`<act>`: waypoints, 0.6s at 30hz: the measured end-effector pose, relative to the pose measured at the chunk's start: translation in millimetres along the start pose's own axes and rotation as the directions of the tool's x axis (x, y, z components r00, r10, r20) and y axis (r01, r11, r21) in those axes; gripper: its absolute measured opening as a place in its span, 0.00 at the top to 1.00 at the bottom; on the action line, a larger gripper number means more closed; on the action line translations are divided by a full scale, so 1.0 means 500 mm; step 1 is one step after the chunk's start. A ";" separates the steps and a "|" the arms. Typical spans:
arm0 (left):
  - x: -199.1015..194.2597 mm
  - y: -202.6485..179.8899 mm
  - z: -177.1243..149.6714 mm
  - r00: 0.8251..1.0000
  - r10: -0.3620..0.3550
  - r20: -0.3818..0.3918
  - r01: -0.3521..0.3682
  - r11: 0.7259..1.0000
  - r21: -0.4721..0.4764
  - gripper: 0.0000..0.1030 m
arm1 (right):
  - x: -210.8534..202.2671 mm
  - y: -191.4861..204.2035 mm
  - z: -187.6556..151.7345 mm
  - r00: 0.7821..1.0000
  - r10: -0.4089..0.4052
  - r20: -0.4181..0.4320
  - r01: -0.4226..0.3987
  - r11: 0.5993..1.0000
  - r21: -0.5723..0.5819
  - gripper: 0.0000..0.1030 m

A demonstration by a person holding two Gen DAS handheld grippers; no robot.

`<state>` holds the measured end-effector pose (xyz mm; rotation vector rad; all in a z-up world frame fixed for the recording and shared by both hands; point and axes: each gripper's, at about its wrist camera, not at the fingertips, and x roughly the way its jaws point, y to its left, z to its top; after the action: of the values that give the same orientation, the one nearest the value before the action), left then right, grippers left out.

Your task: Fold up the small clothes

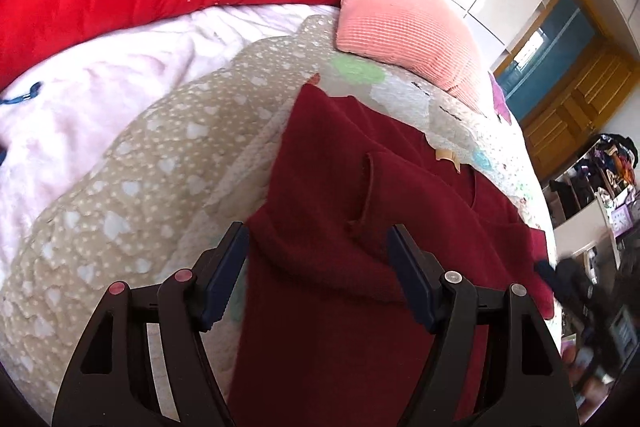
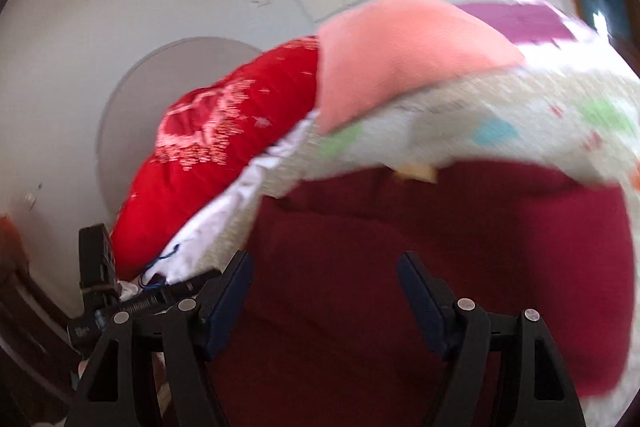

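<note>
Left wrist view: dark red sweater [image 1: 340, 211] runs 6 to 12 o'clock under my left gripper [image 1: 318, 267], jaws apart; right gripper [image 2: 324, 291] likewise spread, empty.

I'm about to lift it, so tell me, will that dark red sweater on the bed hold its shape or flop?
The dark red sweater will probably flop: its folded sleeve already sags in soft creases. Its thick knit looks grippy, unlikely to slip between the left gripper pads.
</note>
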<state>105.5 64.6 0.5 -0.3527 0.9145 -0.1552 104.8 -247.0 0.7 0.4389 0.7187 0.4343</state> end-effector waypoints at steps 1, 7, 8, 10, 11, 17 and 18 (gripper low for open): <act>0.008 -0.008 0.003 1.000 0.003 -0.006 -0.003 1.000 0.004 0.30 | -0.012 -0.017 -0.012 1.000 -0.012 -0.005 0.012 1.000 0.028 0.29; 0.077 -0.074 0.012 0.999 0.027 -0.037 -0.023 0.995 0.098 0.30 | -0.087 -0.092 -0.051 0.995 -0.099 0.024 0.096 0.990 0.103 0.29; 0.089 -0.083 0.015 0.999 0.024 -0.048 -0.019 0.995 0.102 0.31 | -0.107 -0.106 -0.057 0.994 -0.107 0.037 0.102 0.987 0.125 0.29; 0.104 -0.106 0.018 0.998 -0.004 -0.065 0.013 0.992 0.128 0.53 | -0.139 -0.124 -0.064 0.991 -0.123 0.052 0.114 0.982 0.153 0.29; 0.111 -0.120 0.019 0.997 0.010 -0.073 0.001 0.988 0.153 0.65 | -0.153 -0.133 -0.068 0.989 -0.139 0.058 0.128 0.979 0.161 0.29; 0.074 -0.174 0.034 1.000 0.004 -0.015 0.000 0.968 0.250 0.91 | -0.209 -0.168 -0.075 0.966 -0.247 0.081 0.228 0.954 0.195 0.29; 0.048 -0.173 0.044 1.000 -0.012 0.016 0.007 0.968 0.251 0.91 | -0.215 -0.169 -0.071 0.963 -0.254 0.086 0.233 0.953 0.196 0.29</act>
<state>139.1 -17.6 26.3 -0.1226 0.8641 -0.2737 26.6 -364.2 -10.5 0.5363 0.6978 0.1095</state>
